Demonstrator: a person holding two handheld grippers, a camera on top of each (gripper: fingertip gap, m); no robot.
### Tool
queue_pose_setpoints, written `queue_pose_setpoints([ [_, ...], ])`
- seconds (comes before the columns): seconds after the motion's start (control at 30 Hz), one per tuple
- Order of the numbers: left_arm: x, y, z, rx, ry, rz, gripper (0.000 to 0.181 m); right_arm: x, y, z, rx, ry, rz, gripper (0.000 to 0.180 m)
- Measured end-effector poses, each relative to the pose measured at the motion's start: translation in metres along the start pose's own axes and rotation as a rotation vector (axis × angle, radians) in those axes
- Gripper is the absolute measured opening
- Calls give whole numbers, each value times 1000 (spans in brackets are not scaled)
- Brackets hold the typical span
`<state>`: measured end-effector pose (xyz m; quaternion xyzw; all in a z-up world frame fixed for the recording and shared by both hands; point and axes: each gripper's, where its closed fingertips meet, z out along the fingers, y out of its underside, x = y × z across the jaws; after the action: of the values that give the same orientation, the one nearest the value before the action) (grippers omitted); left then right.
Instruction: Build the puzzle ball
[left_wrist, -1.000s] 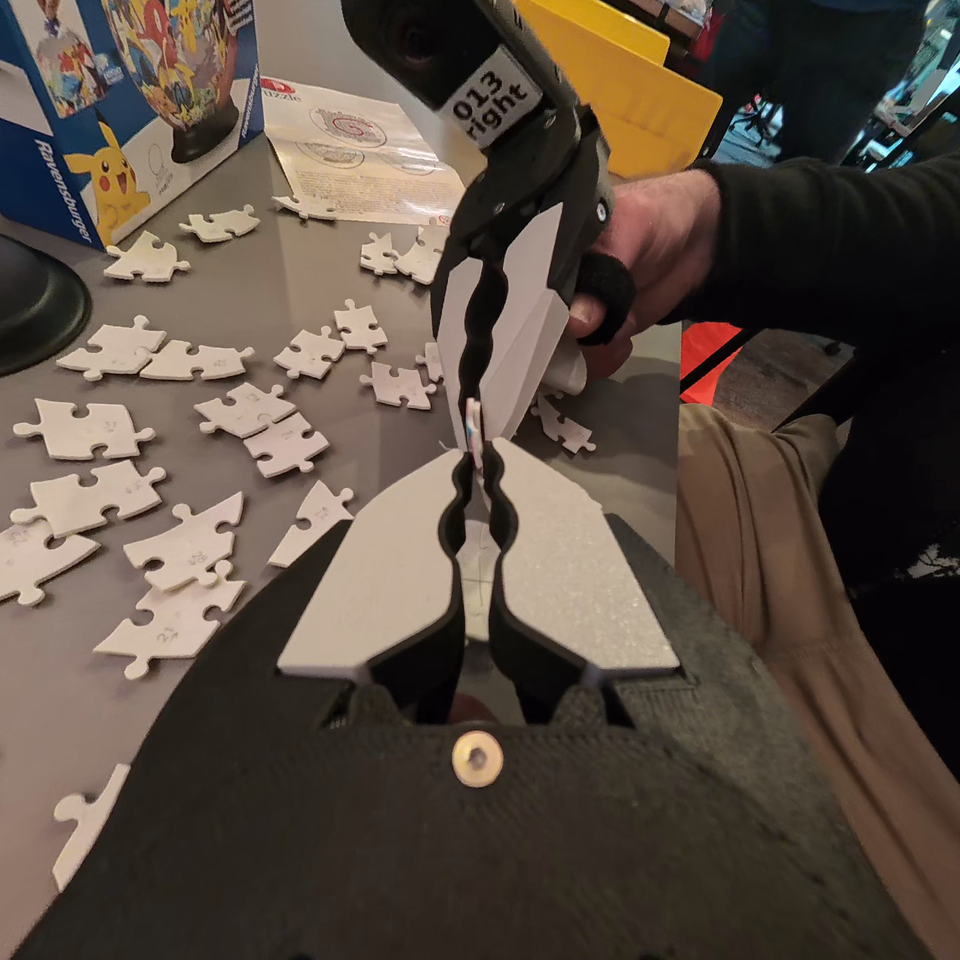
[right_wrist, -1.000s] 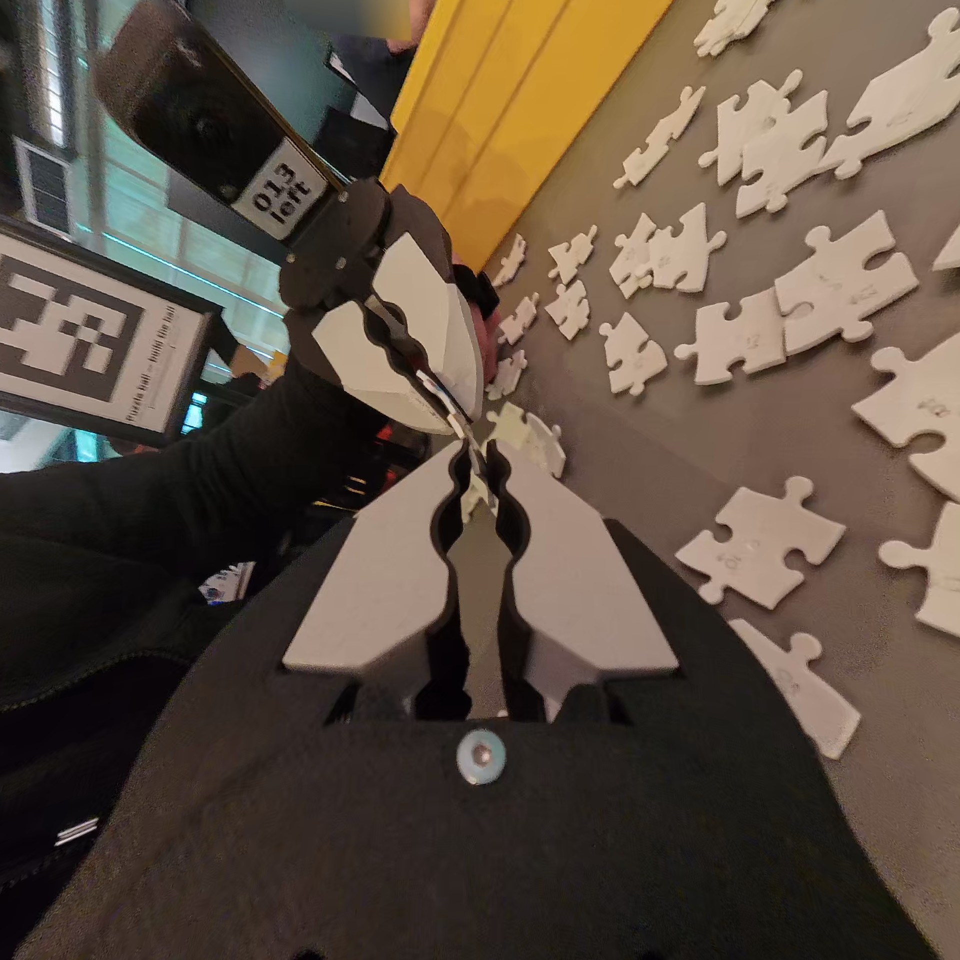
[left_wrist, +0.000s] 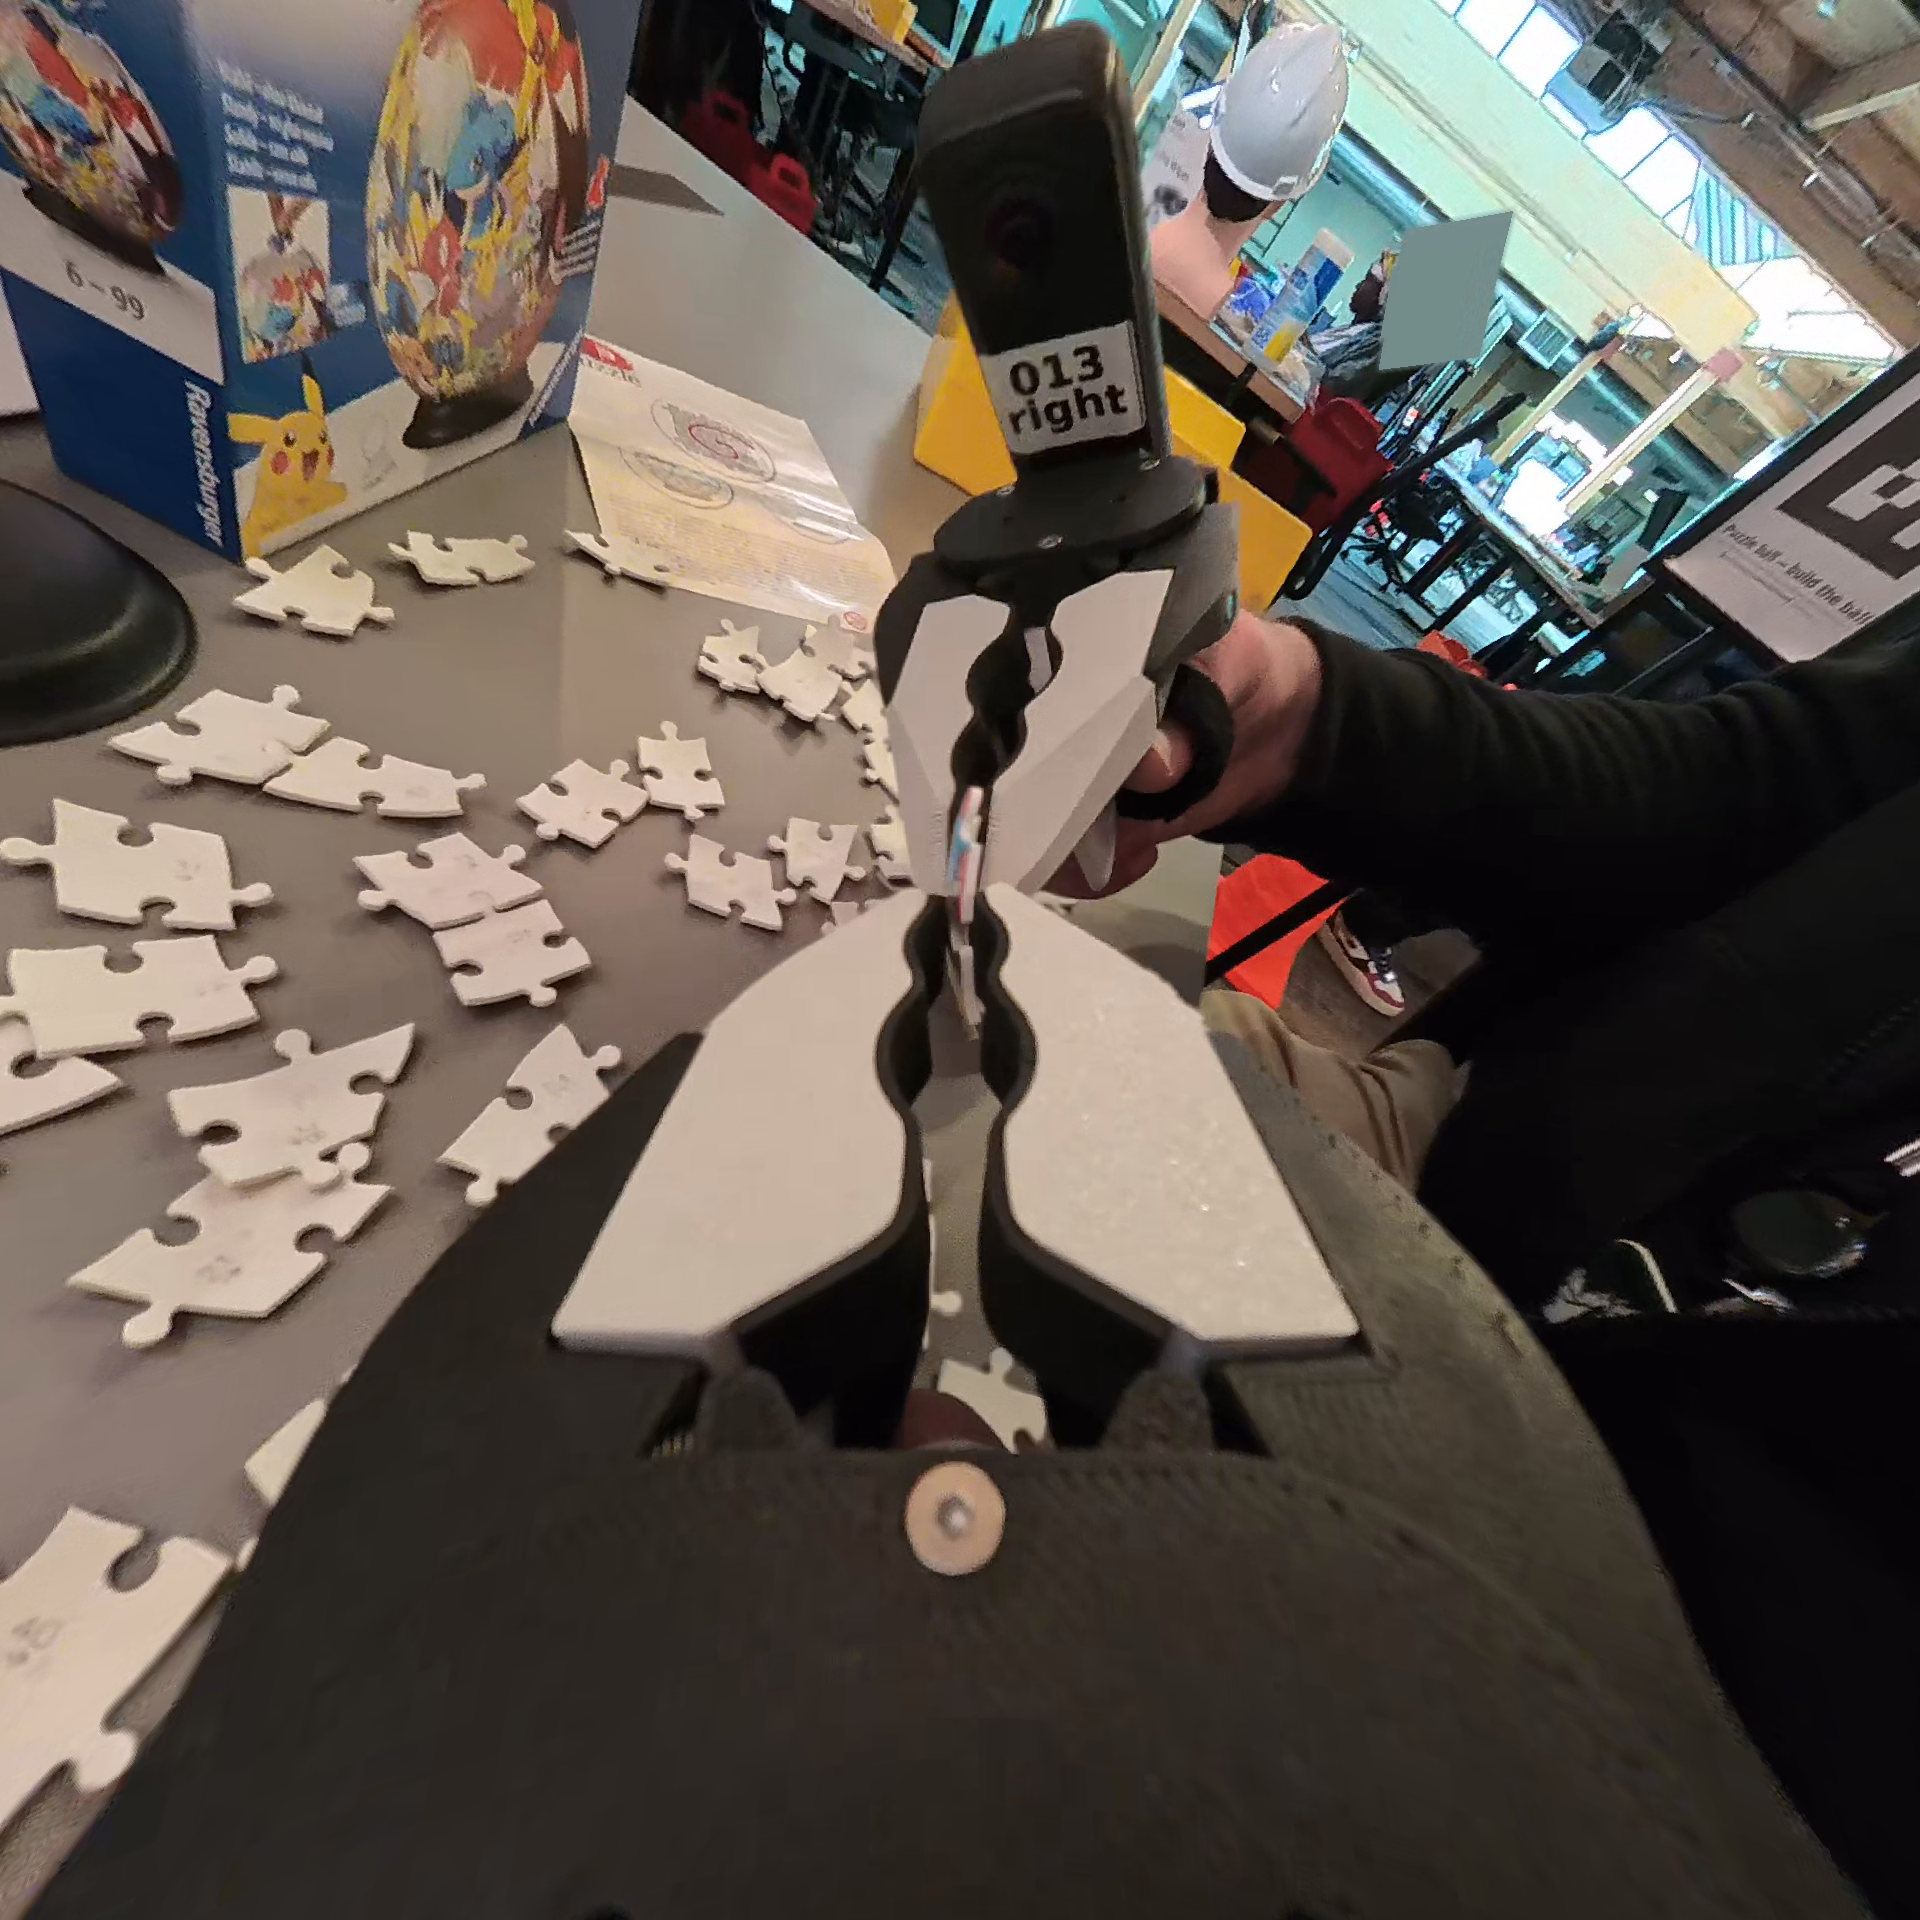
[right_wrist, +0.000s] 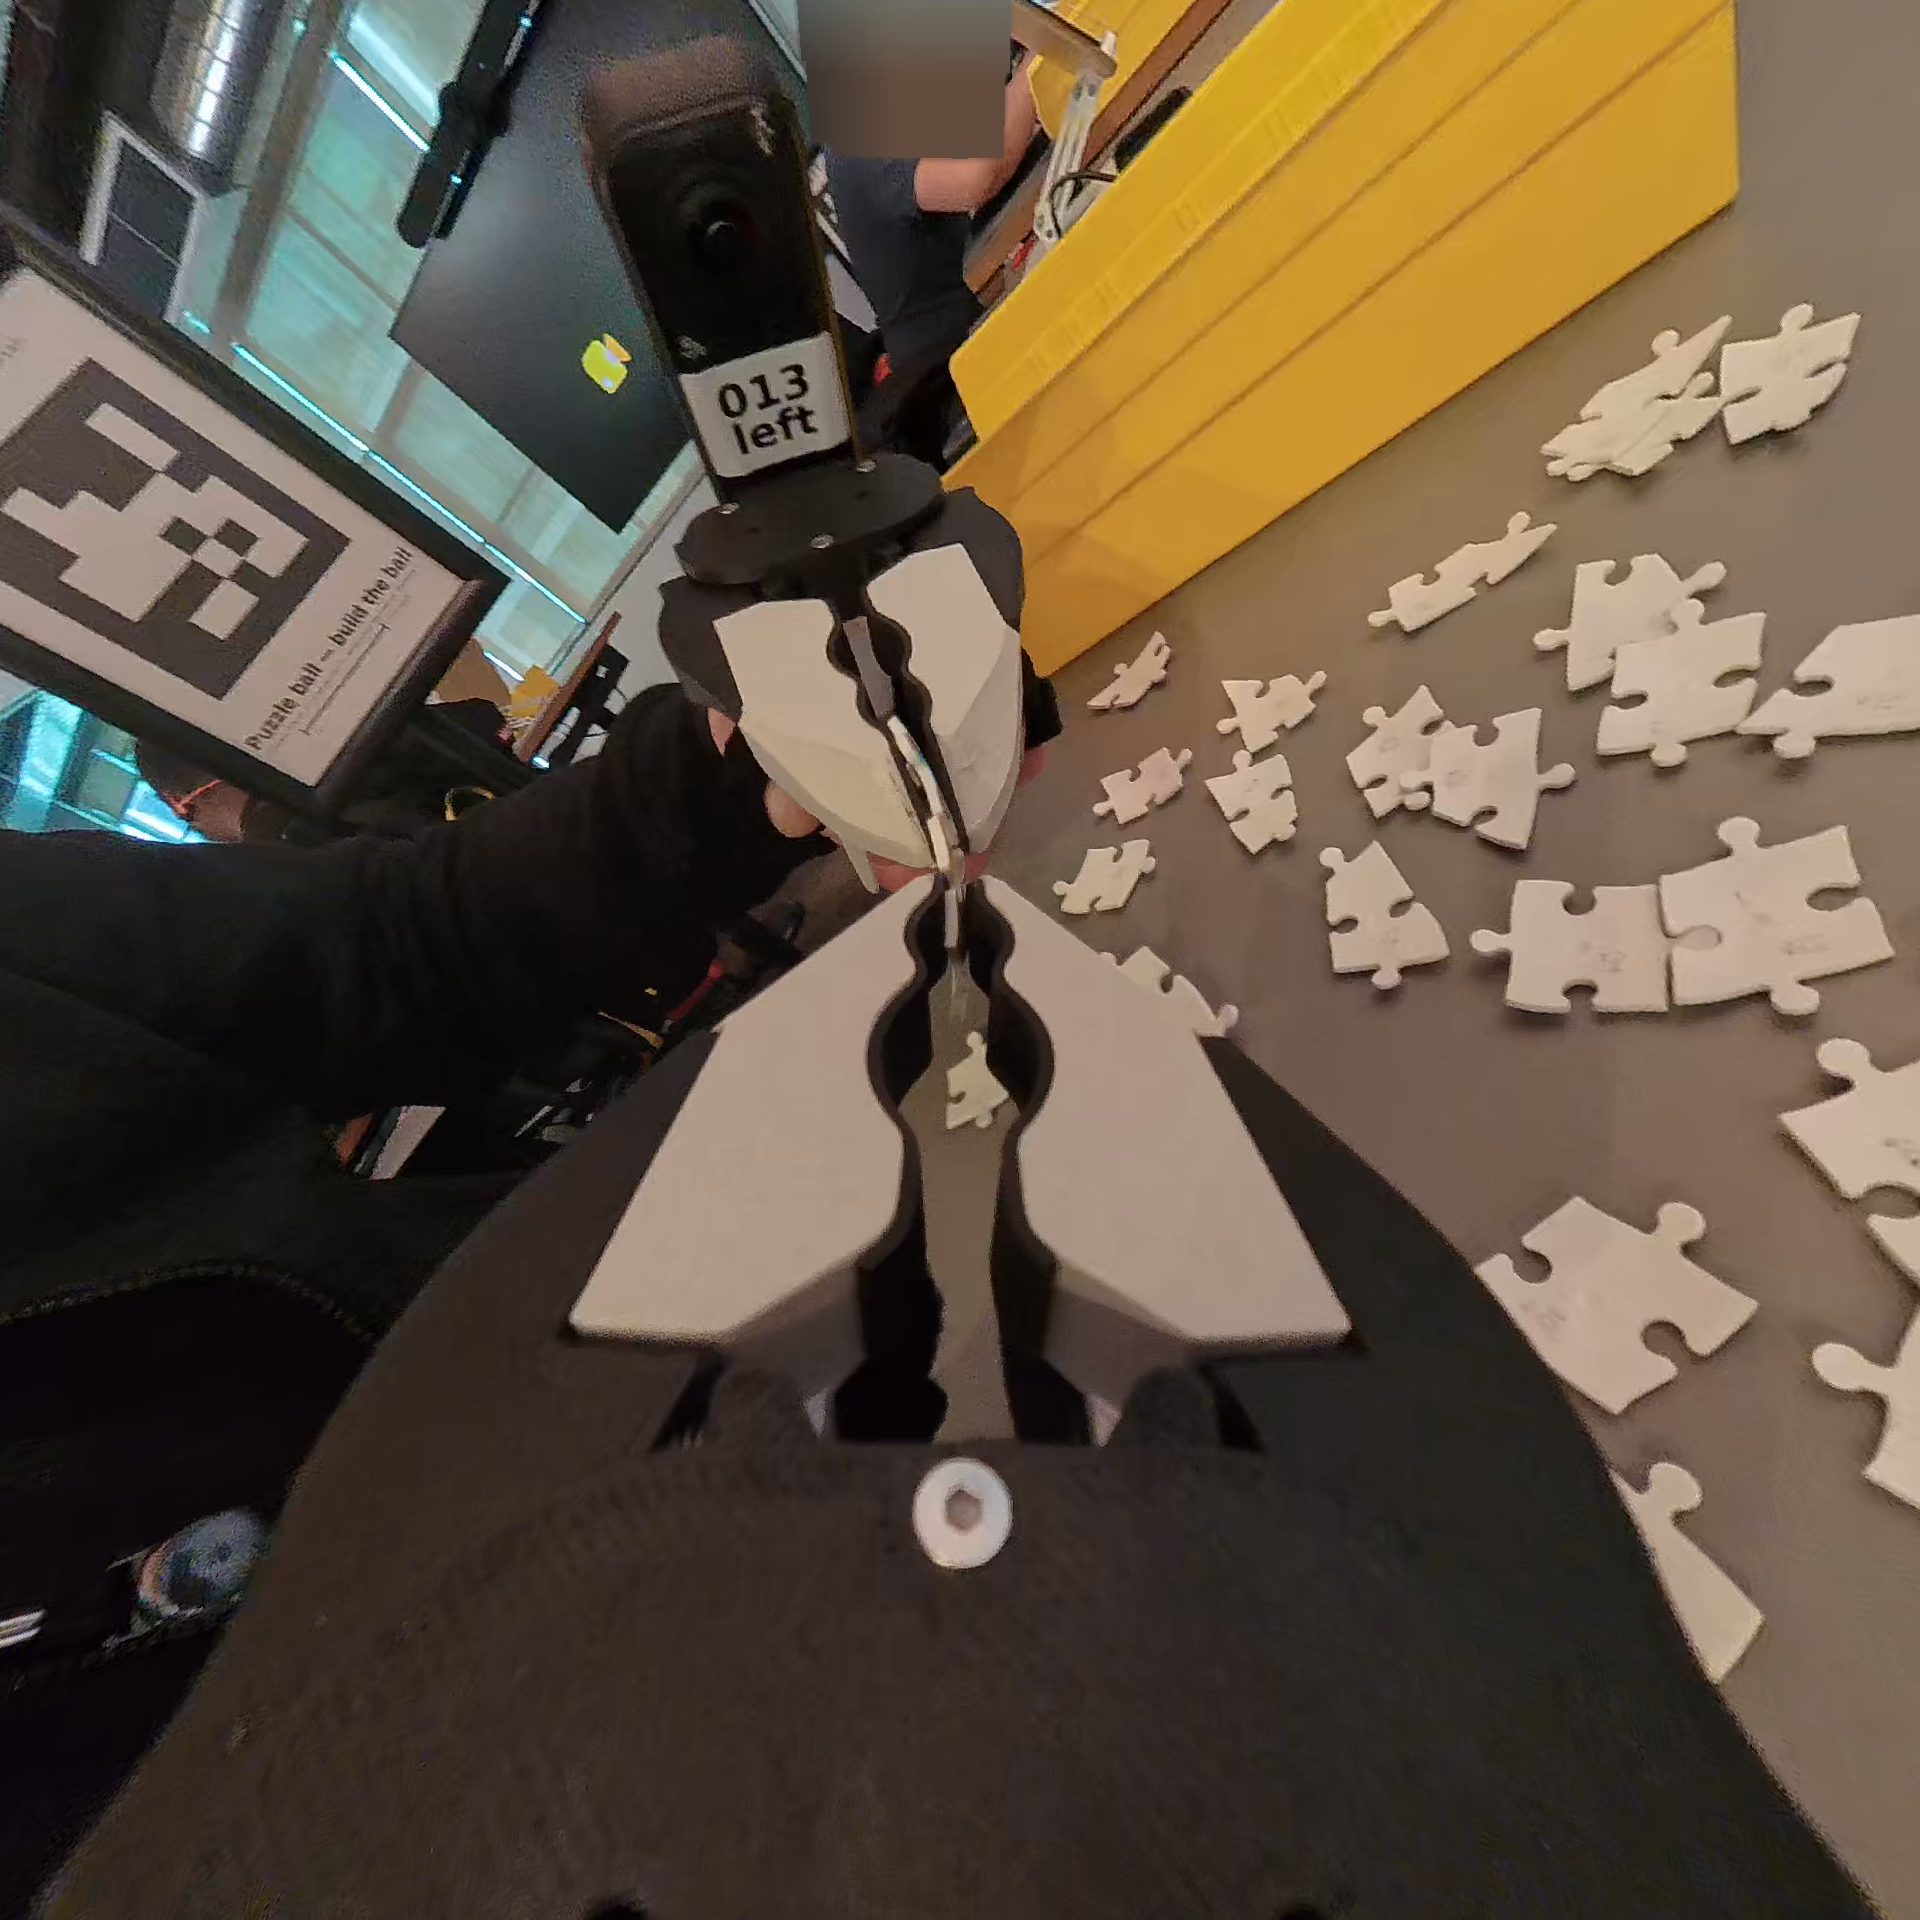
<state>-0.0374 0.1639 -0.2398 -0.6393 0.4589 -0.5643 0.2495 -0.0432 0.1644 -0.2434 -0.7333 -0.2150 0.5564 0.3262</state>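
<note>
Both grippers meet tip to tip above the grey table (left_wrist: 561, 675). My left gripper (left_wrist: 956, 912) is shut on a puzzle piece (left_wrist: 966, 971) held edge-on. My right gripper (left_wrist: 971, 875) points down at it and is shut on another puzzle piece (left_wrist: 969, 831) with a coloured edge. The two pieces touch at the tips. In the right wrist view my right gripper (right_wrist: 954, 891) grips its piece (right_wrist: 951, 935), and the left gripper (right_wrist: 943, 852) opposite grips its curved piece (right_wrist: 920, 767). Several loose white pieces (left_wrist: 447, 883) lie face down on the table, and they also show in the right wrist view (right_wrist: 1579, 945).
The blue puzzle box (left_wrist: 312, 260) and a paper instruction sheet (left_wrist: 717, 488) stand at the back left. A black round stand (left_wrist: 73, 623) is at the far left. A yellow bin (right_wrist: 1299, 312) sits along the table's far side. A framed sign (right_wrist: 177, 540) stands off the table edge. Left and right tips are no more than a few centimetres apart.
Both grippers have tilted up and stand more upright, still tip to tip. The held pieces stay pinched and pressed together.
</note>
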Motion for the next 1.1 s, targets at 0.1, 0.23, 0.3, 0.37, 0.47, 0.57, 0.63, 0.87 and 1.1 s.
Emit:
queue_pose_setpoints([
  [0.1, 5, -5, 0, 30, 29, -18, 4, -5, -2, -2, 10, -44, 35, 0],
  [0.23, 9, -7, 1, 59, 71, -44, 4, -9, -3, -5, 8, -86, 57, 0],
  [0.3, 10, -9, 1, 79, 101, -68, 5, -11, -4, -6, 8, -95, 56, 0],
  [0.37, 13, -9, 1, 84, 141, -102, 5, -13, -3, -8, 4, -107, 62, 0],
  [0.47, 27, -17, -7, 133, 258, -147, 2, 1, -1, -14, -6, -47, 64, 0],
  [0.57, 20, -8, 7, 22, 127, -73, 2, -7, 1, -12, -41, -54, 18, 0],
  [0.63, 20, -13, 7, 48, 146, -119, 2, -7, 3, -12, -62, -32, -2, 0],
  [0.87, 11, -10, 5, 54, 111, -157, 2, -18, -1, -19, -59, -46, -37, 0],
  [1.1, 26, -9, 12, 33, 167, -163, 2, -10, 3, -17, -72, -9, -31, 0],
])
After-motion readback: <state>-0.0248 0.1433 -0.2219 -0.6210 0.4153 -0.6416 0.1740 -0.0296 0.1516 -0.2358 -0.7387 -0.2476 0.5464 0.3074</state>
